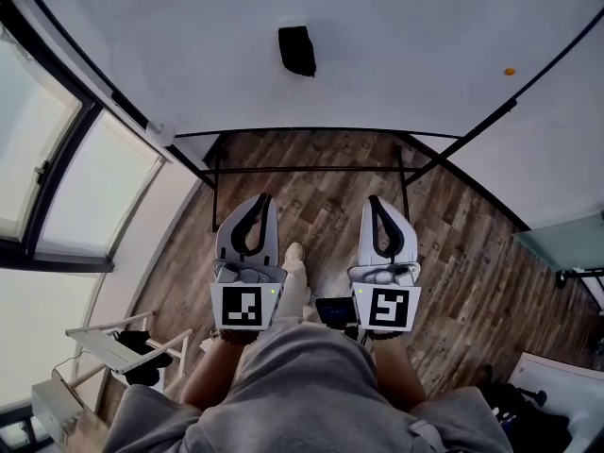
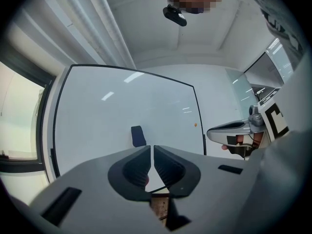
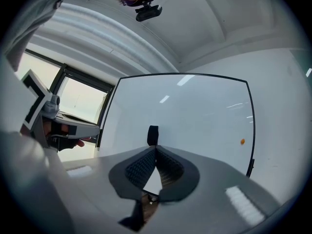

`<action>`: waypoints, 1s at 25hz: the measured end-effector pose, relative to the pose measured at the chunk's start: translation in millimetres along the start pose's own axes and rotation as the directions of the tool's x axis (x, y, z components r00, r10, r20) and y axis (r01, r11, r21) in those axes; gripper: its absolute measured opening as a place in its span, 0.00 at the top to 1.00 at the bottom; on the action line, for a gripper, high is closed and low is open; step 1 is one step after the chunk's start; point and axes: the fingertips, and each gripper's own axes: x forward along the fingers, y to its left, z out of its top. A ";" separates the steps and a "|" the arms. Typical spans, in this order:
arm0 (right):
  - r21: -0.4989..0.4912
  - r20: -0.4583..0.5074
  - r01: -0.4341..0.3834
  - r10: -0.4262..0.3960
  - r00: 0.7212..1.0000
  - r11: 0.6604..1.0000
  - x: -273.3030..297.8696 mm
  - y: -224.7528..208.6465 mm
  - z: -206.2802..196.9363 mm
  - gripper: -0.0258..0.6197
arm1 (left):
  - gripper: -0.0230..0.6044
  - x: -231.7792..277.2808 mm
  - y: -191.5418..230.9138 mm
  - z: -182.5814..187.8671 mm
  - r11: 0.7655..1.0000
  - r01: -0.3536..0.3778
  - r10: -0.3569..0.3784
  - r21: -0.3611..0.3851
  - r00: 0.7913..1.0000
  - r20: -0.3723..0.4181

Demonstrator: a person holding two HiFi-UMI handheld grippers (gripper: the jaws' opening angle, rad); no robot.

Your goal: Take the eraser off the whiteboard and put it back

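Your grey top [image 1: 311,385] filled the bottom of the head view, and just beyond it you held both tools side by side. Your left gripper [image 1: 265,200] and right gripper [image 1: 374,200] had their jaws pressed together, gripping nothing. Ahead, the black eraser [image 1: 297,50] sat on the whiteboard [image 1: 396,36], well apart from both.

no text, label, brand or number can be read anywhere.

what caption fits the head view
Left gripper and right gripper, jaws shut, face the eraser on the whiteboard.
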 end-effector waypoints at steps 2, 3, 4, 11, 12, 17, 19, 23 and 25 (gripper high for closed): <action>-0.001 -0.002 0.001 -0.001 1.000 1.000 3.2 -5.1 -3.3 0.94 | 0.95 7.5 1.5 -1.8 1.000 -0.003 0.003 0.004 1.000 0.003; -0.002 -0.003 0.002 -0.002 1.000 1.000 5.5 -8.4 -5.5 0.94 | 0.95 12.8 1.9 -3.3 1.000 -0.004 0.003 0.011 1.000 0.005; -0.004 -0.006 0.002 -0.002 1.000 1.000 8.3 -12.3 -7.9 0.94 | 0.95 19.0 2.1 -4.7 1.000 -0.004 0.004 0.019 1.000 0.010; -0.045 -0.036 -0.020 0.019 0.999 0.999 41.0 -47.0 -21.9 0.94 | 0.94 69.9 1.5 -5.7 0.999 -0.030 0.030 -0.017 0.999 0.021; -0.055 -0.039 -0.034 0.031 0.999 0.998 48.7 -51.0 -22.1 0.94 | 0.94 77.2 2.9 -5.5 0.999 -0.039 0.039 -0.022 0.999 0.017; -0.040 0.005 -0.079 0.079 0.997 0.996 94.0 -64.2 -16.6 0.94 | 0.91 112.4 14.3 -12.5 0.996 -0.082 0.083 -0.021 0.997 0.004; -0.036 0.010 -0.100 0.100 0.995 0.994 110.8 -67.9 -19.4 0.94 | 0.90 126.6 22.7 -16.1 0.994 -0.105 0.105 -0.012 0.994 0.015; -0.071 0.003 -0.140 0.141 0.990 0.988 136.4 -77.8 -27.5 0.94 | 0.89 150.6 35.7 -13.9 0.988 -0.150 0.150 -0.036 0.988 0.017; -0.076 0.009 -0.157 0.158 0.987 0.985 151.0 -80.8 -28.0 0.94 | 0.89 162.3 40.8 -15.2 0.987 -0.157 0.157 -0.034 0.987 0.021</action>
